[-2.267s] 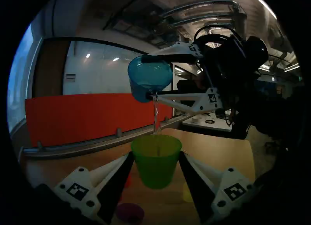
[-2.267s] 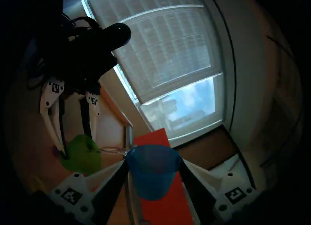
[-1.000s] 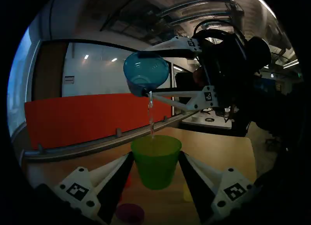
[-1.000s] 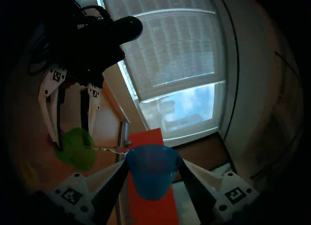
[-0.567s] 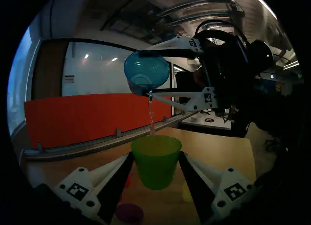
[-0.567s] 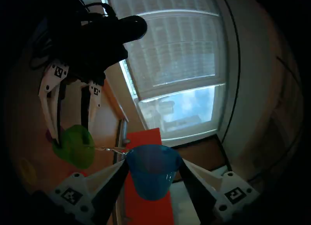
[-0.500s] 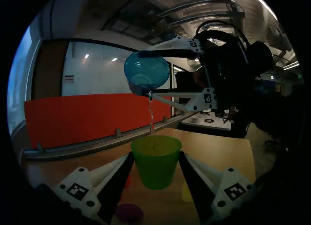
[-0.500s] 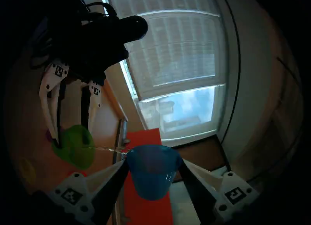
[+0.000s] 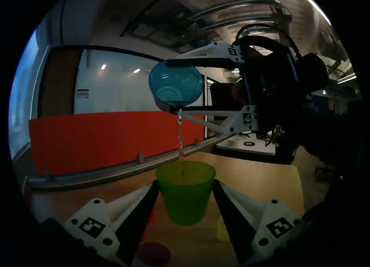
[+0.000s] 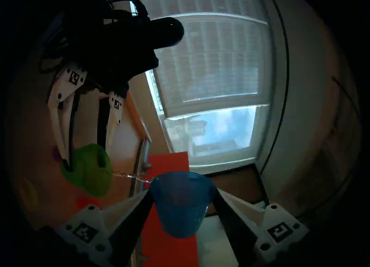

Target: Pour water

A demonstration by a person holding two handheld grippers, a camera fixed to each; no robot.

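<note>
Blue cup [image 9: 175, 85], clamped by the right gripper [image 10: 181, 193] above the green cup [image 9: 186, 191] the left gripper [image 9: 186, 184] clamps, now drips thinner: pouring looks nearly done.

The lower cup [image 9: 186, 197] sits gripped in the left claw [image 9: 186, 186], over the bench [image 9: 263, 174]. At its 12 o'clock hangs the tipped cup [image 9: 175, 84], pinched in the right claw [image 10: 181, 195], with a thread of water [image 9: 179, 137] joining the two. A small cup [image 9: 154, 253] lies on the bench at 7 o'clock, and a partition [image 9: 92, 137] stands behind the bench.
</note>
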